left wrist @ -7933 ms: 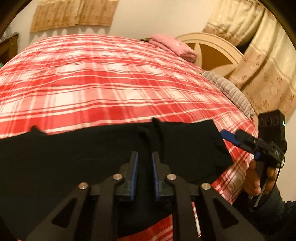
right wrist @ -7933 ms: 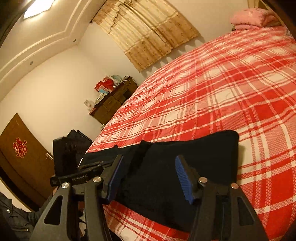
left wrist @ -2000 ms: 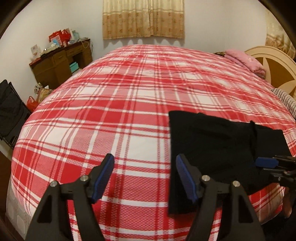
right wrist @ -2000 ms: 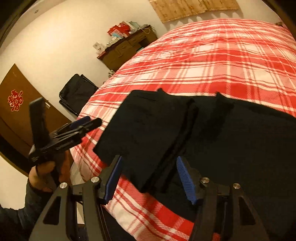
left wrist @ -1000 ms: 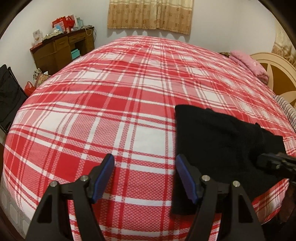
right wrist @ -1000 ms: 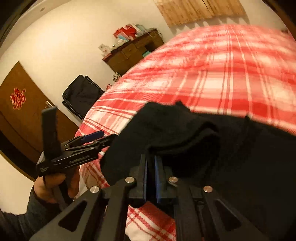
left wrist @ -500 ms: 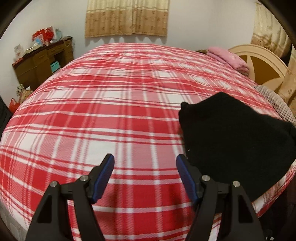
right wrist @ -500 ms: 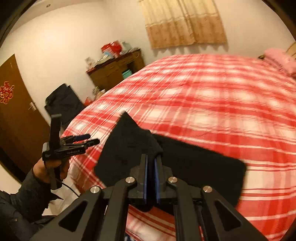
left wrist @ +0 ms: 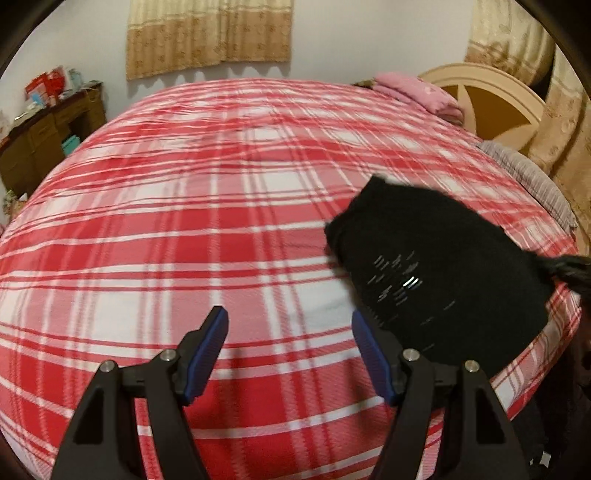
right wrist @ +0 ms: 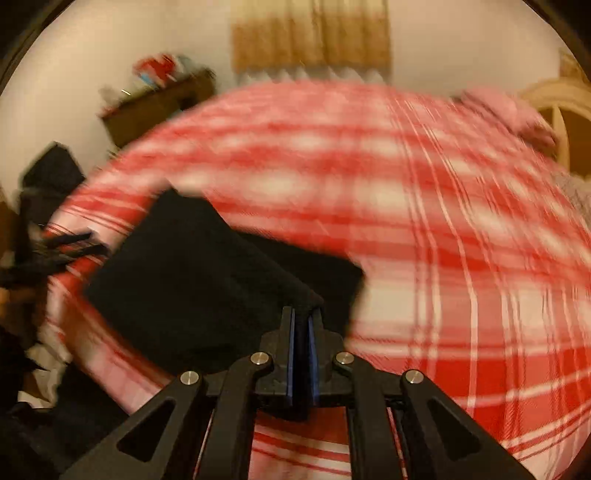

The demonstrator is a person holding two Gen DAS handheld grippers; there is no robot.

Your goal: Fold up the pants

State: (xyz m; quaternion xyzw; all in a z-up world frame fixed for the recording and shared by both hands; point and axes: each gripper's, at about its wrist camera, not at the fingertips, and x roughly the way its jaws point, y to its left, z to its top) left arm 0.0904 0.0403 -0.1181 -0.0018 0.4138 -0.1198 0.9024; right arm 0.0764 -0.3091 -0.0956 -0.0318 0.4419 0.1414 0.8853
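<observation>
**Black pants pinched at a corner, lifted over plaid bed**

Right gripper (right wrist: pixel 300 325): black angular frame with silver rivets; blue ribbed fingers (right wrist: pixel 290 332) are pressed together on a bunched corner of the pants (right wrist: pixel 192 280). The cloth is drawn up into a peak at the pinch, and a flap slopes away from it to the left. A second dark layer is seen flat on the bed beyond and to the right of the flap. The right wrist view is heavily motion-blurred; weave cannot be told there.

Left gripper (left wrist: pixel 288 347): same black frame, blue ribbed fingers (left wrist: pixel 207 350) spread wide, nothing between them. It is held over bare bedspread, with the pants just beside its right finger.

Pants (left wrist: pixel 436 280) in the left wrist view: matte black, soft, a rounded lumpy mass near the bed's near right edge, with a pointed upper corner. Faint pale flecks are seen on the surface.

Bed (left wrist: pixel 221 206): covered in a red-and-white plaid spread of fine woven texture, domed by the lens. A folded pink cloth (left wrist: pixel 417 92) lies by the cream arched headboard (left wrist: pixel 491 96). Beige patterned curtains (left wrist: pixel 210 33) hang on the far wall; a dark wooden dresser (left wrist: pixel 48 136) stands at left.
</observation>
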